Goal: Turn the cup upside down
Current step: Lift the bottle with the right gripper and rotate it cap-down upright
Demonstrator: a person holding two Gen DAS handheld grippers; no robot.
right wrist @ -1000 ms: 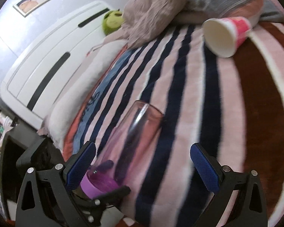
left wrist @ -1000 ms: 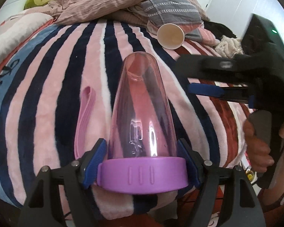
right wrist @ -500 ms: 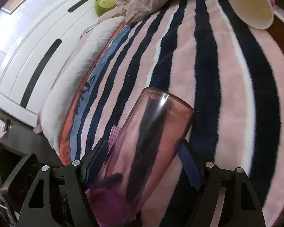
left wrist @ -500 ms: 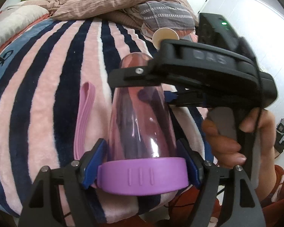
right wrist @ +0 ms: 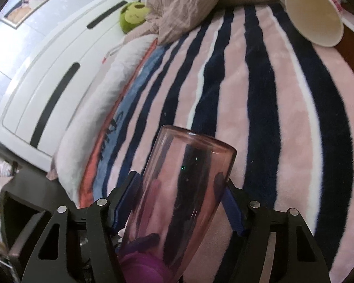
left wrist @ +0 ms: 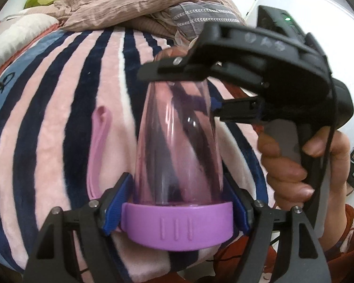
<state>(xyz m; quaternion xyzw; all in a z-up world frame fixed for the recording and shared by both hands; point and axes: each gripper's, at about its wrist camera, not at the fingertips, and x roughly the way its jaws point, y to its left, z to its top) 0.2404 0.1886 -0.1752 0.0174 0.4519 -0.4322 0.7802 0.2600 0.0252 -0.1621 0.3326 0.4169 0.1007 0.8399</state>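
Note:
A clear pink cup point(left wrist: 177, 141) with a purple lid band point(left wrist: 177, 224) is held over the striped blanket. My left gripper point(left wrist: 177, 202) is shut on it at the purple band end. My right gripper point(right wrist: 180, 205) is shut on the cup's clear body point(right wrist: 184, 188); in the left wrist view the right gripper point(left wrist: 200, 89) crosses the cup from the right, held by a hand. The cup's closed end points away from both cameras. A pink strap point(left wrist: 99, 151) lies on the blanket beside the cup.
A striped pink, navy and white blanket point(right wrist: 283, 118) covers the bed. A paper cup point(right wrist: 316, 16) lies on its side at the far right. Rumpled bedding point(left wrist: 134, 2), a green plush toy point(right wrist: 134, 14) and a white headboard point(right wrist: 47, 75) lie beyond.
My right gripper has moved in from the right, and its jaws have closed on the cup's clear body. My left gripper kept its hold on the purple end.

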